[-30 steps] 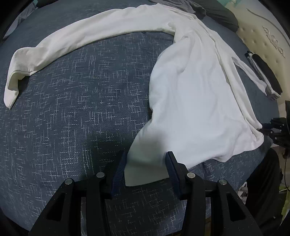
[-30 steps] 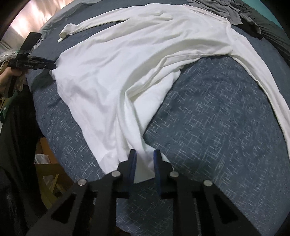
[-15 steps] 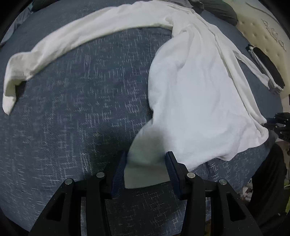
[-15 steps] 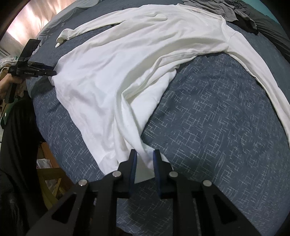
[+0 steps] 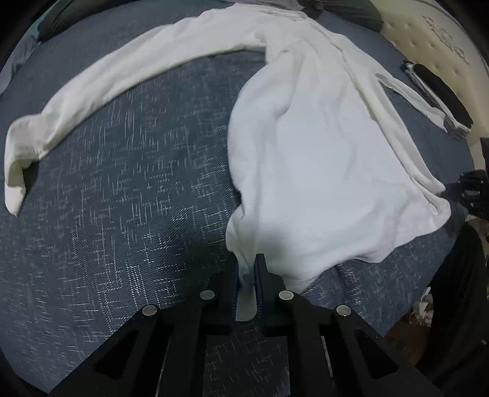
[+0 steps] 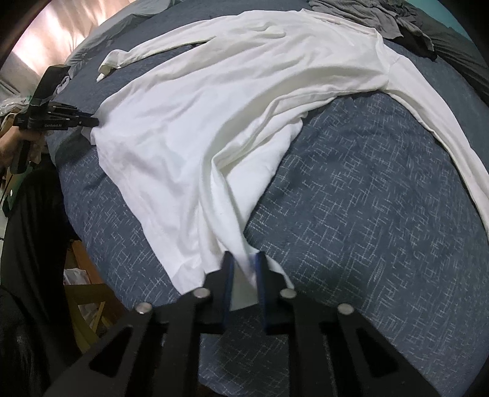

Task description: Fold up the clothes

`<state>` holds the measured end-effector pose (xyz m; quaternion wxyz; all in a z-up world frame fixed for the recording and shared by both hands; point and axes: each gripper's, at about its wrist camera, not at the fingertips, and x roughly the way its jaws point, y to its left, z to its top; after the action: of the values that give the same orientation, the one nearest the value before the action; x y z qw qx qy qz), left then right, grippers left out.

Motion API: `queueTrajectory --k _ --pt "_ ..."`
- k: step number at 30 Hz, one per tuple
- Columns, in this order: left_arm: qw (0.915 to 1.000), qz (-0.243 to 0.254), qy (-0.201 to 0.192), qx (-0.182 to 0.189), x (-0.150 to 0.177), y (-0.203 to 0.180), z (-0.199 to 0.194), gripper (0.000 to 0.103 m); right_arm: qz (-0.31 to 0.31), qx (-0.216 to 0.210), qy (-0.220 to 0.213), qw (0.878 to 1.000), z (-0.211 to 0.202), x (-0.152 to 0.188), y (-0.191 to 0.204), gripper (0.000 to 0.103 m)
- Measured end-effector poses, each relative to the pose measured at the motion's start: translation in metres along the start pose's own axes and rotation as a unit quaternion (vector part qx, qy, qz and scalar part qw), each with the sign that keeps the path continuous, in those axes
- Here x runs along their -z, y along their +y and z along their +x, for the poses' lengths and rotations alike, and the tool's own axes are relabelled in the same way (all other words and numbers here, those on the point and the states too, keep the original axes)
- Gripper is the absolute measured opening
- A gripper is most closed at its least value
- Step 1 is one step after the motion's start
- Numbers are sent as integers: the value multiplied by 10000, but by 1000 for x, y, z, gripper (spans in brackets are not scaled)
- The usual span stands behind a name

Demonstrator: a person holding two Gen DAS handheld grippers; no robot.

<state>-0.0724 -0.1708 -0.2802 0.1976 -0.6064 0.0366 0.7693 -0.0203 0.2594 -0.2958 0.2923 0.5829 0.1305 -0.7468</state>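
Blue-grey woven bedspread (image 5: pixel 128 189) with pale crosshatch threads fills pretty much both views. Spread across it is a white long-sleeved cotton shirt (image 5: pixel 321 171), body rumpled, one sleeve flung out sideways across the cover. Dark clothes (image 6: pixel 397 21) are piled at the far end. The left gripper (image 5: pixel 246 268) has just been closing and now pinches one bottom corner of the hem, and the right gripper (image 6: pixel 244 268) has just closed too, clamped on the other corner.
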Motion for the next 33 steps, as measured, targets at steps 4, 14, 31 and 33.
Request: queueTrajectory --k 4,14,31,33 --pt "9998 65 -197 35 -3 -3 -20 10 30 40 -146 9999 -11 4 -5 5" --pt "9973 291 -665 101 -10 -20 -65 10 578 260 -605 9962 -64 0 -47 4" --pt "9955 828 -438 134 -4 -66 -53 9 1269 599 -411 9893 -83 61 -99 4" --pt "9958 848 -314 126 -1 -69 -44 9 1365 610 -327 9882 -77 65 -102 4"
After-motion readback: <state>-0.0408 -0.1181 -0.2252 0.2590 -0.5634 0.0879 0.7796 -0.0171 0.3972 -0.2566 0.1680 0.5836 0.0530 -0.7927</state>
